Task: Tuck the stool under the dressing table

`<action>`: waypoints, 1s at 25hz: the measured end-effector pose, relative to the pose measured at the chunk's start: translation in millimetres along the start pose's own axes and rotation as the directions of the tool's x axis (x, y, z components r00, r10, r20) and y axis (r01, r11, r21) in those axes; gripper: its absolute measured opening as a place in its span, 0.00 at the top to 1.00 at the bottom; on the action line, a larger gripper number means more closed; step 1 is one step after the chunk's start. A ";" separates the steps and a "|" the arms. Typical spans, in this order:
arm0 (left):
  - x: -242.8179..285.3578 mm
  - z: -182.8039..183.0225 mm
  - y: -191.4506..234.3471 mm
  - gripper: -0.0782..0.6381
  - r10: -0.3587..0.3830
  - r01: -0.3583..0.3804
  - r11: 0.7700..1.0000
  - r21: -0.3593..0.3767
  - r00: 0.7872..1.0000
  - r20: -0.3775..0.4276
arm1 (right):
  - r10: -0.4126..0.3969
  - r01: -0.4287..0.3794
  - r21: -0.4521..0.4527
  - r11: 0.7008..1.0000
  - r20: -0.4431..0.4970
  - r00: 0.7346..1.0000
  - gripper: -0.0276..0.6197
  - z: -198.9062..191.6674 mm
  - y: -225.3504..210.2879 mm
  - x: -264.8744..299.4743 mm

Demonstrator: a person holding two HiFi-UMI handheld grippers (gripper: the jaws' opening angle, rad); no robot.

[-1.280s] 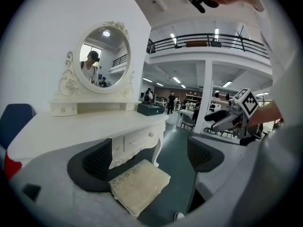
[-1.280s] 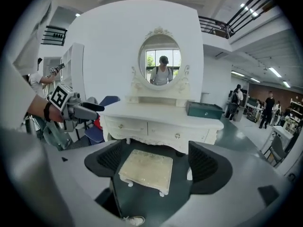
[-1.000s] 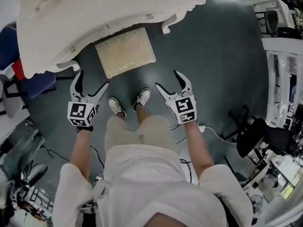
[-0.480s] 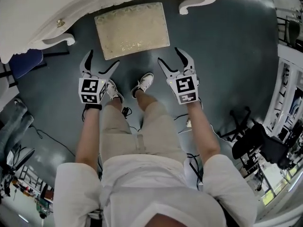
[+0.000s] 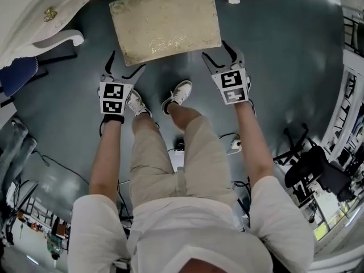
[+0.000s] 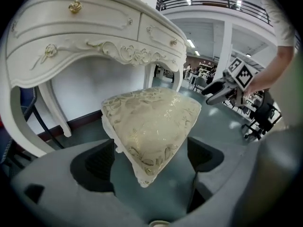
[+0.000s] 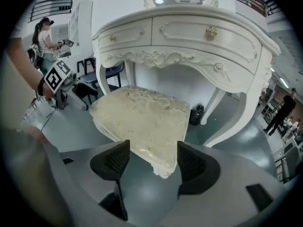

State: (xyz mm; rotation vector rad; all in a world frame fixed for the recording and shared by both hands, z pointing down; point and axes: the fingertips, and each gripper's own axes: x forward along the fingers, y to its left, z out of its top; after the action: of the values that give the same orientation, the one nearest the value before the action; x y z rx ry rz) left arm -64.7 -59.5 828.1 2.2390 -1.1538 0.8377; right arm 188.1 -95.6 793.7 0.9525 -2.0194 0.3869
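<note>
The stool point(image 5: 165, 21), with a cream brocade cushion, stands on the dark floor just in front of the white carved dressing table point(image 5: 34, 4). My left gripper point(image 5: 125, 64) is open at the cushion's near left corner. In the left gripper view that corner of the stool point(image 6: 151, 122) pokes in between the pads without touching them. My right gripper point(image 5: 219, 53) is open at the near right corner. In the right gripper view the stool point(image 7: 142, 122) has its corner between the two pads, below the dressing table point(image 7: 189, 37).
The person's white shoes point(image 5: 179, 92) stand just behind the stool. Cables and a small white box point(image 5: 233, 144) lie on the floor. A blue chair point(image 5: 23, 75) is at the left, a black office chair point(image 5: 318, 175) at the right. The table legs point(image 5: 57, 38) flank the stool.
Both grippers have dropped and come forward to the stool's near corners. The stool looks larger and nearer. The right jaws have narrowed a little.
</note>
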 end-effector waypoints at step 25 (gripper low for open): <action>25.0 -22.4 -2.3 0.37 0.051 -0.054 0.995 -0.087 0.998 -0.030 | -0.097 0.101 0.021 0.995 -0.140 0.985 0.52 -28.6 -5.4 53.8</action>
State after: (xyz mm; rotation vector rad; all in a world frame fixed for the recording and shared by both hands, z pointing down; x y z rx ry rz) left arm -58.0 -57.2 861.0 2.1287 -1.2179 0.8200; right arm 189.5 -108.8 853.4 1.0107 -1.8374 0.4169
